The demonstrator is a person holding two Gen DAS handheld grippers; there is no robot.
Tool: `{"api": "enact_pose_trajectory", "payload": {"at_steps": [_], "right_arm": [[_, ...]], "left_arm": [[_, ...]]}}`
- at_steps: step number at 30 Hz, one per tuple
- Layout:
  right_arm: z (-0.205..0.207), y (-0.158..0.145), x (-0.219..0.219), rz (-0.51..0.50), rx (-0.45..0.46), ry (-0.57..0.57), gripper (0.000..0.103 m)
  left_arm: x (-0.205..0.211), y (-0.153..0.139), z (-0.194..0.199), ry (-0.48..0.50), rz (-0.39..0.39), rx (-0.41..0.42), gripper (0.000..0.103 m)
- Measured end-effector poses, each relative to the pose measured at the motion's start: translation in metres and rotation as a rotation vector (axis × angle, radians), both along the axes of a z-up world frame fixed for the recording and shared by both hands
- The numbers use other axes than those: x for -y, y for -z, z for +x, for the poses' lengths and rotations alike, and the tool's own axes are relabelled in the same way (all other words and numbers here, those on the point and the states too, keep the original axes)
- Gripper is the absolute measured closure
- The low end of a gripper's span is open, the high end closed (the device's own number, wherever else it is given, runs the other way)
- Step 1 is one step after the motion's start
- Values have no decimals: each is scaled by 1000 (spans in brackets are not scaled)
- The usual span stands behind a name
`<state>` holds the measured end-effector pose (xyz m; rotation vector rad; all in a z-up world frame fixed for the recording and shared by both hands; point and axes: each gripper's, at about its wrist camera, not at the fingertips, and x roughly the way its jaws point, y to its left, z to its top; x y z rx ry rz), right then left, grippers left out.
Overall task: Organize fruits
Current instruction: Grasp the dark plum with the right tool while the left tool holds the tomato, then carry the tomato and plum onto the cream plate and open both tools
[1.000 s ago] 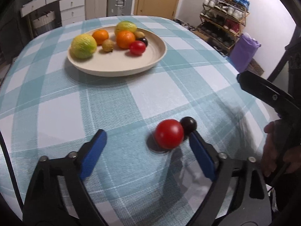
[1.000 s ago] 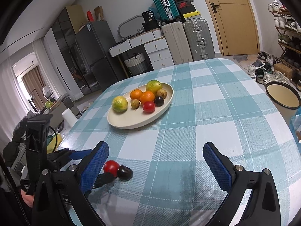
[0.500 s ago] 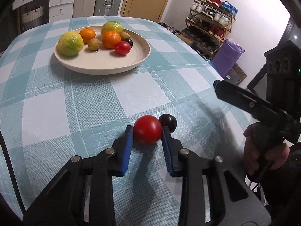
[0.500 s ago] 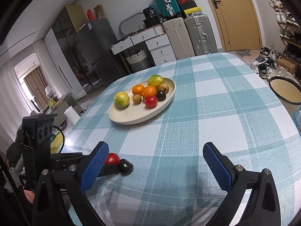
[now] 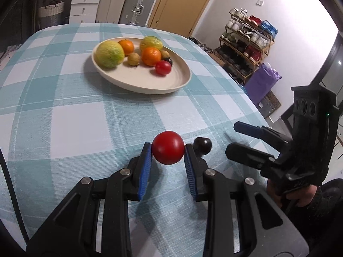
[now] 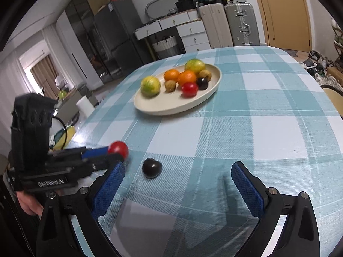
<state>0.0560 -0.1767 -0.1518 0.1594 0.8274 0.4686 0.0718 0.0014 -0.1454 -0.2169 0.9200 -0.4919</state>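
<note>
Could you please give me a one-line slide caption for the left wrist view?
Left gripper shut on a red tomato, dark plum beside it, fruit plate beyond.

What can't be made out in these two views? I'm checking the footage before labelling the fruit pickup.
- Red tomato, right wrist view: blurred and partly behind the left gripper's finger, so pad contact is unreadable there.
- Dark fruit, left wrist view: its lower part is hidden behind the gripper's blue pad.
- Plate, both views: the small fruits at the back overlap, too small to identify.
- Right gripper: open, nothing between its pads.
</note>
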Motion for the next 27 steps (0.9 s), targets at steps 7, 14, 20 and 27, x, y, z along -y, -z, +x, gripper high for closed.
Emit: {"api": "enact_pose_trajectory", "payload": {"at_steps": [7, 14, 20, 27], "right_arm": [[6, 6, -23, -34, -31, -30, 22], [11, 12, -38, -75, -57, -45, 50], [11, 14, -44, -95, -55, -70, 71], [14, 12, -44, -62, -55, -90, 78]], "left_arm": [[-16, -1, -3, -27, -25, 4, 76], [-21, -7, 2, -44, -45, 15, 76], [-15, -16, 10, -36, -45, 43, 76], [-8, -28, 24, -40, -12, 69, 76]]}}
